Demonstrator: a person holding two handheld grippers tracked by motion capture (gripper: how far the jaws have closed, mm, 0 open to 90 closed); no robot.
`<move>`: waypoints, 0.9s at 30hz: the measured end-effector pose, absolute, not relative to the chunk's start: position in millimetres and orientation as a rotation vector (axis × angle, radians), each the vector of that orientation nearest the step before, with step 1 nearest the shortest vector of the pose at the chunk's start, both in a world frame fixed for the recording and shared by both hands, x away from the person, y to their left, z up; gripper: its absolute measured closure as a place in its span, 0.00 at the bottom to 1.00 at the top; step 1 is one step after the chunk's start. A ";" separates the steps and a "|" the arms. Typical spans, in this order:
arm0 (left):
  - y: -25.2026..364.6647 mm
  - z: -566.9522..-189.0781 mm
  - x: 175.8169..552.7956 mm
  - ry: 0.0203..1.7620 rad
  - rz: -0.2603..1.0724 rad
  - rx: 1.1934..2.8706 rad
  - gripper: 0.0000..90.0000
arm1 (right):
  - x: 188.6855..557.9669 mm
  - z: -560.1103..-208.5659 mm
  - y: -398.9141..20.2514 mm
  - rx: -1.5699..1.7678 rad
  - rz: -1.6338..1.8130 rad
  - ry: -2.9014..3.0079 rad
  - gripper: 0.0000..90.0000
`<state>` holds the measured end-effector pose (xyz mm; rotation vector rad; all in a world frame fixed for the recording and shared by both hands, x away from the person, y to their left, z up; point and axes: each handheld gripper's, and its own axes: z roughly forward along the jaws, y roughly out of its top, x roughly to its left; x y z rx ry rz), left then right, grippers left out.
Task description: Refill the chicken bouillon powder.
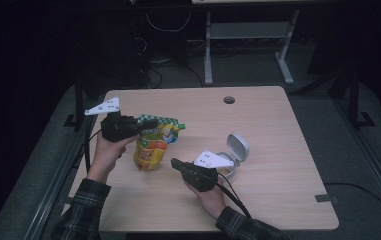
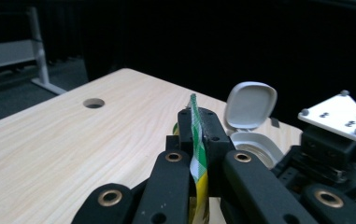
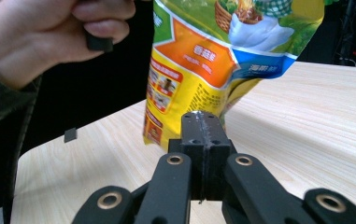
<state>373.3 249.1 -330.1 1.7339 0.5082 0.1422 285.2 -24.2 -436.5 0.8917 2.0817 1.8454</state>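
From the high view, your left gripper (image 1: 145, 124) is pinching the green-checked top edge of the yellow snack pouch (image 1: 150, 150), which is hanging above the left half of the worktop (image 1: 278, 130). Your right gripper (image 1: 175, 163) is pointing its empty, closed jaws at the pouch's lower end; a white lidded container (image 1: 235, 150) is sitting open just behind it.

In the left gripper view, the jaws are clamping the pouch's sealed edge (image 2: 195, 140).

In the right gripper view, the jaws are pressing together with nothing between them, just before the pouch's bottom (image 3: 189, 93).
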 end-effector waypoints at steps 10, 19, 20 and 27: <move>259.5 -349.5 352.4 0.616 0.370 1.673 1.00 | 285.0 -438.2 -23.5 0.890 1.843 2.091 1.00; 274.3 -360.9 333.2 0.660 0.445 1.608 1.00 | 284.5 -438.2 -23.2 0.889 1.842 2.098 1.00; 275.6 -361.6 330.6 0.663 0.449 1.603 1.00 | 284.5 -438.1 -23.3 0.890 1.842 2.097 1.00; 288.4 -366.5 316.8 0.669 0.471 1.592 1.00 | 283.0 -437.3 -24.4 0.880 1.825 2.117 1.00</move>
